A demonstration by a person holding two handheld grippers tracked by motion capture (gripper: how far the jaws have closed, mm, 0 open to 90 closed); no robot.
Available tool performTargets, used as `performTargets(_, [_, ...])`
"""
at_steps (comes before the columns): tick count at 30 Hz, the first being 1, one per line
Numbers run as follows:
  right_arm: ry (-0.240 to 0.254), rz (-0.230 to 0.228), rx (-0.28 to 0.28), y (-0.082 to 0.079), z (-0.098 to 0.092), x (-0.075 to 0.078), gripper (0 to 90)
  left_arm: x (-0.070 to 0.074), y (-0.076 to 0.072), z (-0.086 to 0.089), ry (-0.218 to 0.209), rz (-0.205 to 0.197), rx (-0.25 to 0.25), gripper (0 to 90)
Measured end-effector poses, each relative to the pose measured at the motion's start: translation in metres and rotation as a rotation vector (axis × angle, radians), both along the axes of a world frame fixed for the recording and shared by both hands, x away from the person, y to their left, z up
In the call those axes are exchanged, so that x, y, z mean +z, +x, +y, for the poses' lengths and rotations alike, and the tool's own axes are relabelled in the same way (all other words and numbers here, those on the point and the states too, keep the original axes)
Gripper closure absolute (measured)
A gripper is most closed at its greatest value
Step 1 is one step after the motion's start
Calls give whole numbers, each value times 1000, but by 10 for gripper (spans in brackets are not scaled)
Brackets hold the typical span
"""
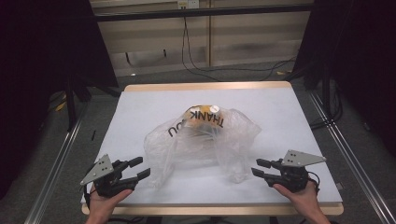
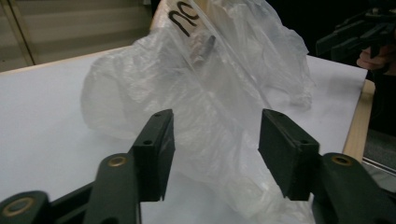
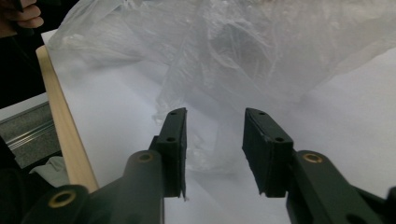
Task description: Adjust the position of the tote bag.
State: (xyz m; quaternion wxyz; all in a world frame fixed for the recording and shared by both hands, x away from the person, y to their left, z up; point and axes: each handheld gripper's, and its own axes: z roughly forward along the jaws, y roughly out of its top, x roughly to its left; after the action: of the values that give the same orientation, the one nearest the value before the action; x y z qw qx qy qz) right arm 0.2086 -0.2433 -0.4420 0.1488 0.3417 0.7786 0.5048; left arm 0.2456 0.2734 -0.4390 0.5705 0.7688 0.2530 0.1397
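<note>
Crumpled clear plastic bag [image 1: 201, 140] printed "THANK YOU" lies mid-table between two hand-held tongs.

The left gripper [image 1: 140, 169] and right gripper [image 1: 258, 168] sit spread at its near corners, bag film between the jaws, unpinched. White tabletop [image 1: 140, 107] with pale wooden edge; cables [image 1: 196, 60] trail on the grey floor beyond.

Light: dim room, white table [image 1: 140, 107] lit from above, surroundings near black.
Shadows: soft.
Glare: faint sheen on plastic bag [image 1: 201, 140].
Focus: near jaws sharp, background soft.
</note>
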Motion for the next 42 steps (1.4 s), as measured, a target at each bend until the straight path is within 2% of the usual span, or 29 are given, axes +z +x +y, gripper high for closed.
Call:
performTargets(4, [-9,2,14,-3,7,2,679,1,-3,-6,9,12,-28,483])
performTargets(8, [-16,14,55,-2,16,1,735,1,-4,-10,15,24,-47,490])
performTargets(9, [-25,17,67,-1,19,1,738,0,-5,-11,6,33,-50,490])
performTargets(11, [-51,26,90,2,25,-2,750,-1,-4,-12,22,43,-56,487])
performTargets(13, [-75,36,108,5,30,-4,743,-3,-3,-15,15,53,-64,468])
performTargets(14, [-80,38,110,6,32,-4,731,-4,-4,-17,21,64,-46,453])
performTargets(16, [-54,52,87,9,33,-1,704,-5,-4,-19,39,60,-57,436])
performTargets(18, [-35,63,100,10,36,4,676,-6,-3,-22,35,60,-81,429])
performTargets(20, [-101,75,129,12,44,7,653,-6,-3,-24,46,69,-92,420])
performTargets(21, [-117,76,149,13,47,6,649,-6,-4,-25,41,72,-93,420])
performTargets(22, [-122,76,150,14,49,5,644,-6,-5,-26,62,72,-94,422])
performTargets(23, [-114,81,148,17,50,1,649,-7,-6,-27,50,79,-116,467])
performTargets(24, [-106,80,150,18,50,-2,650,-7,-6,-27,68,73,-138,519])
performTargets(27, [-118,90,141,21,51,-12,643,-9,-5,-29,88,86,-144,505])
performTargets(28, [-134,93,146,22,50,-14,631,-10,-5,-30,78,91,-147,501])
performTargets(30, [-141,107,144,24,50,-18,626,-12,-4,-31,99,96,-147,486])
performTargets(31, [-146,108,141,25,50,-19,619,-13,-4,-32,91,109,-155,467])
performTargets(33, [-153,115,149,28,50,-22,596,-14,-4,-33,121,103,-166,461])
performTargets(35, [-157,117,161,29,52,-24,581,-15,-5,-36,125,113,-180,448])
performTargets(37, [-167,122,164,29,54,-26,577,-17,-4,-38,151,122,-187,435])
performTargets(40, [-200,129,183,31,58,-31,568,-20,-2,-39,165,143,-184,439])
performTargets(42, [-220,132,187,32,60,-34,576,-20,-1,-38,180,142,-182,473])
